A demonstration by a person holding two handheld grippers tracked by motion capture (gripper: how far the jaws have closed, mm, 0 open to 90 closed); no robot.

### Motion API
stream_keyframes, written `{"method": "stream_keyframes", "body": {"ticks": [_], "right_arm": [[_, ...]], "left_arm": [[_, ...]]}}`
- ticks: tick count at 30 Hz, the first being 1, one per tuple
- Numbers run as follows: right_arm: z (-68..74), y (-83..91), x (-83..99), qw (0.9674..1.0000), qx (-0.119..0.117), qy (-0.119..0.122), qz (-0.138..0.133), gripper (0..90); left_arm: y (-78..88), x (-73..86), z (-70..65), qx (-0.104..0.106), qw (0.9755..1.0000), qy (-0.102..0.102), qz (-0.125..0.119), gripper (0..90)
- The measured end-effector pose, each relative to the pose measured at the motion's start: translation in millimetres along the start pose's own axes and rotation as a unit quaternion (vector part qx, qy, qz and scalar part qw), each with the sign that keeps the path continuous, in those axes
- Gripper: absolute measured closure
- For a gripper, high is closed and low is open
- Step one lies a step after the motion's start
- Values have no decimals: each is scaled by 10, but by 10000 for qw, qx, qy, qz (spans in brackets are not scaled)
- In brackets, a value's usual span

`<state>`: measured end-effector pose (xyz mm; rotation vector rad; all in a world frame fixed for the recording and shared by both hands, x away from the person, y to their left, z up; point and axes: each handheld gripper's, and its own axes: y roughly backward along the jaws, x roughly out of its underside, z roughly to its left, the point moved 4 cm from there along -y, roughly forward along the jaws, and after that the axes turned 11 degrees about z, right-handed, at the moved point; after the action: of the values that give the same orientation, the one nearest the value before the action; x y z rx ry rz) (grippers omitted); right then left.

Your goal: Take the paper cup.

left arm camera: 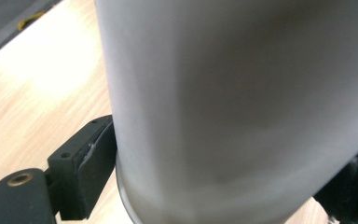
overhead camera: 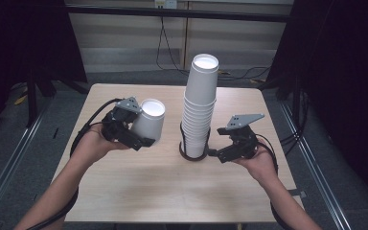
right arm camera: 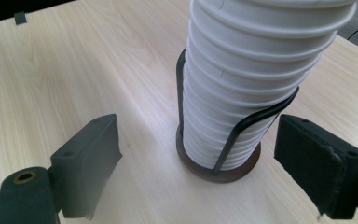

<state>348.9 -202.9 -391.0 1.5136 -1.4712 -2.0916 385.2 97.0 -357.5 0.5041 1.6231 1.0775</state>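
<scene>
Apparently mid-stacking: left gripper [overhead camera: 136,132] clamps a paper cup [overhead camera: 149,125] left of centre; right gripper [right arm camera: 198,168] gapes beside the cup stack [overhead camera: 199,110], steadying next.

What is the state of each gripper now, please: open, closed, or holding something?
Left gripper: closed on a single white paper cup, held above the table.
Right gripper: open, holding nothing, its fingers either side of the cup stack's holder.
</scene>
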Motion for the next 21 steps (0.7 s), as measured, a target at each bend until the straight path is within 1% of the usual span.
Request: {"method": "stream_keyframes", "body": {"ticks": [1,2,3,4,6,7,8,14,16,17,18,21], "right_arm": [[6,-9,1,10000,11,27,14,135],[12,-14,2,10000,-5,63,34,135],[19,-19,4,10000,-15,75,55,133],[25,-27,6,9999,-37,97,72,131],[37,-43,11,9998,-53,129,116,129],[40,-49,14,9998,-33,148,159,129],[48,-54,16,9997,-51,151,182,129],[73,-66,26,9993,-81,239,262,130],[82,-71,36,9992,-103,263,297,129],[85,-74,42,9991,-116,272,297,129],[88,-79,48,9990,-137,284,308,129],[102,-92,64,9988,-182,308,342,128]], "left_arm": [[-14,5,-13,19,10000,53,-4,125],[-22,13,-12,2,10000,-24,69,125],[-40,14,-29,2,10000,41,64,125],[-48,24,-30,12,9998,-61,174,125],[-86,30,-57,42,9996,-111,251,125],[-104,33,-69,19,9995,-139,293,125],[-123,33,-86,32,9995,-128,300,125],[-211,39,-158,77,9989,-252,399,126],[-247,45,-183,93,9990,-219,380,126],[-259,51,-183,116,9986,-280,430,126],[-285,53,-204,126,9990,-179,390,126],[-337,67,-220,125,9982,-266,515,129]]}}
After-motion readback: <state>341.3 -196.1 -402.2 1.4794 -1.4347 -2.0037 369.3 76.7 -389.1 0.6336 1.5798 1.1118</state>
